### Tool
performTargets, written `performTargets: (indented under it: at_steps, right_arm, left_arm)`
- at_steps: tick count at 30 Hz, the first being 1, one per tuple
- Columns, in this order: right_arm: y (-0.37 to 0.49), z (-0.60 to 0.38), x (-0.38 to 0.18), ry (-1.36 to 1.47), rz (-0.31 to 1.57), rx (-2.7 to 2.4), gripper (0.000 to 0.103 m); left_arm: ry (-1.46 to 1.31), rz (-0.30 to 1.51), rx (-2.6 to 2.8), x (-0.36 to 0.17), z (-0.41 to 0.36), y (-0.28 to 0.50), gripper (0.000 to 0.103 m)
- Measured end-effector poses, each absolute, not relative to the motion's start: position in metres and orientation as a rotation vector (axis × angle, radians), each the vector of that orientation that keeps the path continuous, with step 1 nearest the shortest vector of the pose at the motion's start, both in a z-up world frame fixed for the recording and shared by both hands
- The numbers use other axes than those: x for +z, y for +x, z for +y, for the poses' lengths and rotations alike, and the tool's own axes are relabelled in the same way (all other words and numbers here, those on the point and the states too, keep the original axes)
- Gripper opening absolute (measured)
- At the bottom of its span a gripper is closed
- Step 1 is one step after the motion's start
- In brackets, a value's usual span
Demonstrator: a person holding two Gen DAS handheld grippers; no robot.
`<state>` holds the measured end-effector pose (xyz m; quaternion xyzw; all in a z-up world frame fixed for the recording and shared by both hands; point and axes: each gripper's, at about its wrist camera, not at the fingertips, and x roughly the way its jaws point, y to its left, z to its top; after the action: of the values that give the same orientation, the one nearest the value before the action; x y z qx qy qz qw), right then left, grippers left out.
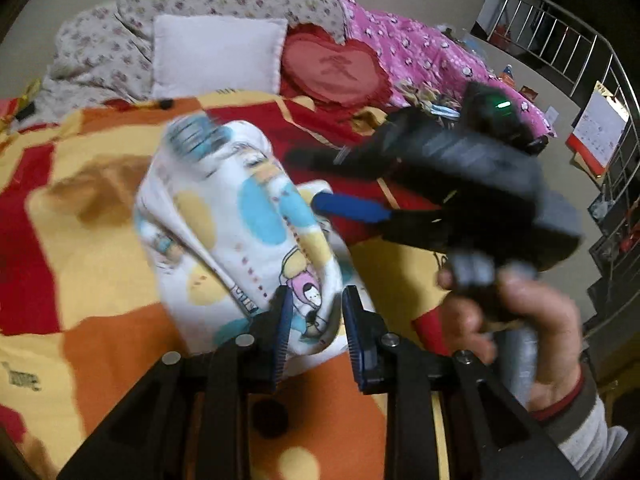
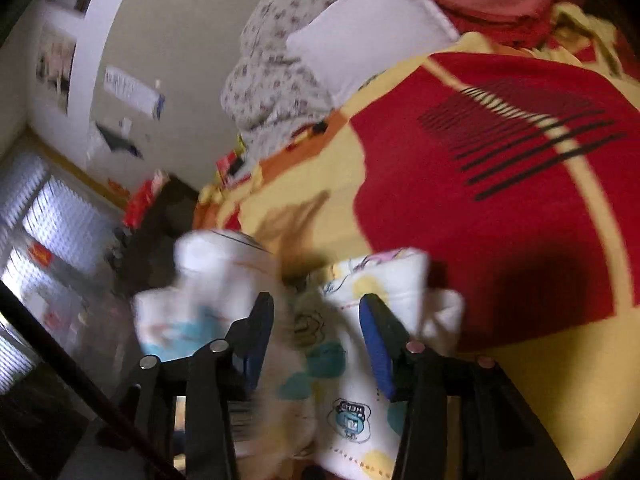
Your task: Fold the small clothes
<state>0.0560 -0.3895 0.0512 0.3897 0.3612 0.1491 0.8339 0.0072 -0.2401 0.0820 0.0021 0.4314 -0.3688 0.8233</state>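
A small white garment [image 1: 240, 208] with blue, yellow and cartoon prints hangs bunched above the red, yellow and orange blanket [image 1: 92, 248]. My left gripper [image 1: 316, 316] is shut on its lower edge, and the cloth is pinched between the blue pads. To the right a hand [image 1: 532, 320] holds the right gripper [image 1: 306, 180], whose fingers reach the garment's right side. In the right wrist view the garment [image 2: 348, 360] lies between the right gripper's [image 2: 318, 330] spread fingers. Its pads stand apart from the cloth, so it is open. Both views are blurred by motion.
A white pillow [image 1: 216, 56], a red heart cushion [image 1: 336, 68], a floral quilt [image 1: 100, 48] and a pink quilt [image 1: 420, 48] lie at the far end of the bed. A metal railing [image 1: 592, 52] runs along the right. A wall with papers [image 2: 128, 92] and a window [image 2: 52, 216] stand left.
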Motion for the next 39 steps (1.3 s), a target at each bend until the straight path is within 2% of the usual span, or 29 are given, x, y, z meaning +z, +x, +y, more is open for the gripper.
performTargets:
  at_steps: [1,2,3,9,13,15,20,21,22,23,24,25,26,28,32,38,39]
  right_arm:
    - [0.053,-0.395,0.053,0.860,0.752,0.320,0.065]
    - [0.049,-0.401,0.056,0.893,0.740,0.333,0.075]
    - [0.048,-0.402,0.057,0.898,0.742,0.348,0.080]
    - [0.058,-0.365,0.068,0.638,0.861,0.367,0.081]
    - [0.051,-0.360,0.068,0.632,0.802,0.425,0.083]
    - [0.045,-0.359,0.070,0.631,0.764,0.432,0.088]
    - [0.063,-0.345,0.062,0.592,0.823,0.453,0.089]
    - [0.067,-0.341,0.059,0.581,0.836,0.465,0.081]
    - [0.065,-0.343,0.058,0.581,0.836,0.452,0.067]
    - [0.064,-0.345,0.057,0.591,0.826,0.435,0.028]
    - [0.060,-0.349,0.060,0.596,0.803,0.431,0.022]
    - [0.058,-0.350,0.063,0.583,0.787,0.424,0.019]
    - [0.053,-0.353,0.068,0.556,0.769,0.404,0.017]
    - [0.046,-0.363,0.075,0.536,0.747,0.352,0.016]
    - [0.047,-0.379,0.069,0.527,0.793,0.278,0.016]
    - [0.053,-0.382,0.040,0.467,0.853,0.170,0.017]
    - [0.051,-0.386,0.041,0.483,0.852,0.167,0.022]
  left_arm:
    - [-0.005,0.926,-0.791,0.077,-0.243,0.008,0.021]
    - [-0.023,0.943,-0.796,0.071,-0.245,0.011,0.021]
    - [-0.040,0.954,-0.796,0.066,-0.246,0.013,0.021]
    - [-0.123,0.965,-0.797,0.060,-0.234,0.014,0.021]
    - [-0.124,0.962,-0.800,0.061,-0.234,0.013,0.021]
    - [-0.131,0.960,-0.804,0.061,-0.232,0.012,0.021]
    - [-0.155,0.965,-0.799,0.061,-0.227,0.010,0.021]
    - [-0.150,0.966,-0.797,0.062,-0.225,0.008,0.021]
    - [-0.144,0.967,-0.797,0.064,-0.223,0.005,0.021]
    - [-0.141,0.965,-0.804,0.069,-0.220,0.003,0.021]
    - [-0.133,0.963,-0.817,0.074,-0.215,0.000,0.021]
    - [-0.109,0.949,-0.812,0.080,-0.210,-0.003,0.028]
    - [-0.084,0.925,-0.795,0.085,-0.205,-0.006,0.041]
    - [-0.064,0.882,-0.760,0.091,-0.196,-0.005,0.053]
    - [-0.065,0.889,-0.708,0.086,-0.196,0.009,0.053]
    - [-0.019,1.006,-0.662,0.046,-0.212,0.024,0.053]
    - [-0.028,1.010,-0.664,0.046,-0.210,0.025,0.053]
